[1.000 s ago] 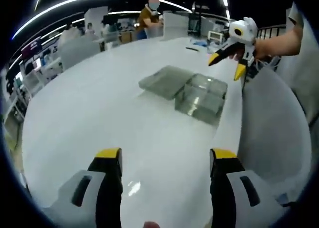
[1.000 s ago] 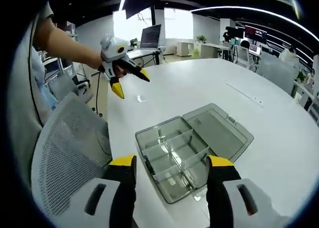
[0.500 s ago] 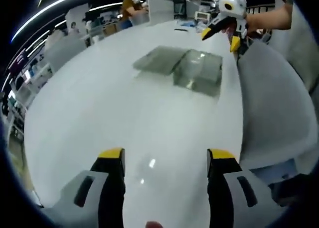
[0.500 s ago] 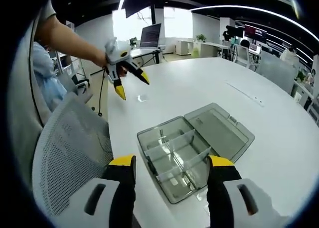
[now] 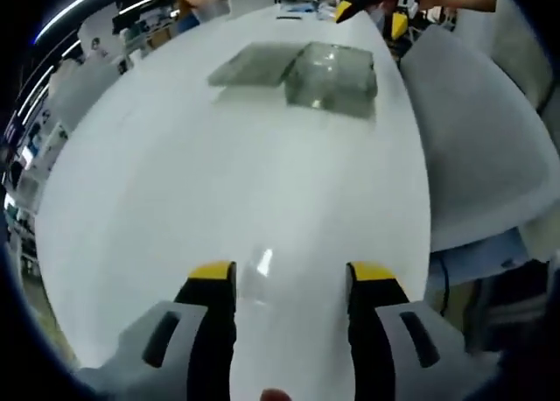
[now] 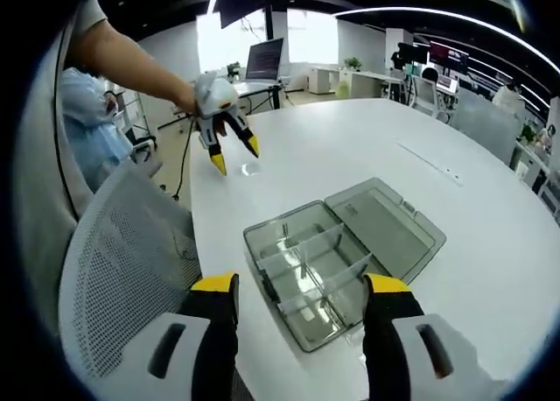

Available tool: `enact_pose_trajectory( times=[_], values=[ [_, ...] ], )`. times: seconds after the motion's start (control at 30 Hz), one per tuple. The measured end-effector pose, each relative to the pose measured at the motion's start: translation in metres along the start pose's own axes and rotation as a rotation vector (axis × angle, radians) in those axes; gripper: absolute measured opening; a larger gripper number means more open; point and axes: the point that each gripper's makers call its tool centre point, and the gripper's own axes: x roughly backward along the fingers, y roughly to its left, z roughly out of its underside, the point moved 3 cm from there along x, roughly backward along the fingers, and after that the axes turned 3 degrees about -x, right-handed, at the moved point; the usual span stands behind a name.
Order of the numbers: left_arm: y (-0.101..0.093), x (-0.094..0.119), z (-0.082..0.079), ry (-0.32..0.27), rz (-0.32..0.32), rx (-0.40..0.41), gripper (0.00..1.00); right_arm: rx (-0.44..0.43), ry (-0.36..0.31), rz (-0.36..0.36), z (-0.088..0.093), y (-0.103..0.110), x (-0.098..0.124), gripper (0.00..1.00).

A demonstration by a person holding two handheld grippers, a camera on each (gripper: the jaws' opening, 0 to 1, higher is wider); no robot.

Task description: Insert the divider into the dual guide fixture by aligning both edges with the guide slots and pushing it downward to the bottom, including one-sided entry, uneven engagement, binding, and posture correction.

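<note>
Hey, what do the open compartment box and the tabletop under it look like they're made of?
The compartment box looks like clear, smoky-grey plastic: the table shows through its walls, dividers and hinged lid. The table looks like a smooth white laminate or painted surface with a mild sheen; the exact material is unclear.

No legible text, labels, brands or numbers in either view. Screens (image 6: 265, 61) at the far desks in the right gripper view are lit, but anything on them is too small and blurred to read.
</note>
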Motion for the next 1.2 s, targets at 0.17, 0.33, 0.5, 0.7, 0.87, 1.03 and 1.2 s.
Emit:
enact_pose_trajectory(
  times=[0.17, 0.33, 0.5, 0.7, 0.87, 1.03, 1.2],
  values=[
    [0.006, -0.003, 0.000, 0.009, 0.014, -0.002, 0.43, 0.001, 0.006, -0.002, 0.002, 0.000, 0.001, 0.54],
    [0.007, -0.007, 0.004, 0.049, 0.045, -0.029, 0.39, 0.001, 0.009, 0.000, 0.002, 0.000, 0.003, 0.54],
    [0.009, -0.009, 0.002, 0.063, 0.061, -0.044, 0.39, 0.000, 0.010, 0.005, 0.003, -0.001, 0.004, 0.53],
    [0.004, -0.015, 0.003, 0.096, 0.088, -0.078, 0.39, -0.003, 0.010, 0.009, 0.005, -0.002, 0.005, 0.53],
    [0.005, -0.017, 0.005, 0.105, 0.092, -0.078, 0.38, -0.006, 0.010, 0.011, 0.006, -0.002, 0.006, 0.53],
    [0.008, -0.019, 0.006, 0.115, 0.097, -0.091, 0.37, -0.005, 0.012, 0.012, 0.007, -0.002, 0.006, 0.53],
    [0.009, -0.018, 0.006, 0.126, 0.105, -0.105, 0.34, -0.007, 0.010, 0.011, 0.006, -0.002, 0.006, 0.53]
  ],
)
